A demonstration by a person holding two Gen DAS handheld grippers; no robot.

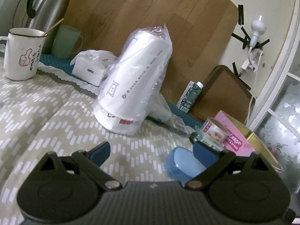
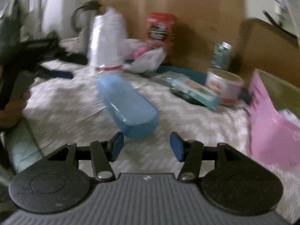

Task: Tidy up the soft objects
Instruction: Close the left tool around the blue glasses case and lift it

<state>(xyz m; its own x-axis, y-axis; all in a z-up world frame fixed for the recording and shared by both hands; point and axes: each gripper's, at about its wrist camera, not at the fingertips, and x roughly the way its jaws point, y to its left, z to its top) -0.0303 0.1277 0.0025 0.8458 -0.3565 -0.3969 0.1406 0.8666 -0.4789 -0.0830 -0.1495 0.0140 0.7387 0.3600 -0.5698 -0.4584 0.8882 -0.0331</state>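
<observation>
Two hand-held grippers hover over a surface covered with a grey-green patterned cloth (image 1: 56, 112), cluttered with household things. The left hand-held gripper (image 1: 151, 151) has its jaws spread wide with nothing between them. The right hand-held gripper (image 2: 146, 147) stands about half open and is also empty. Just ahead of the right one lies a blue oblong case (image 2: 127, 105); its long axis runs from the near right toward the far left, and its rounded near end points at the gap between the blue pads (image 2: 116, 148). In the left view the same case sits beside the right-hand pad, apart from it. Behind stands a tall bagged stack of white cups (image 1: 135, 82), leaning right, with a soft white tissue pack (image 1: 90, 69) at its far left and a pink box (image 2: 270, 123) at the right edge. The right view is blurred. The likely risks: a reach toward the tissue pack could knock over the leaning cups, and the smooth case may skid or twist if gripped off-centre along its length.
</observation>
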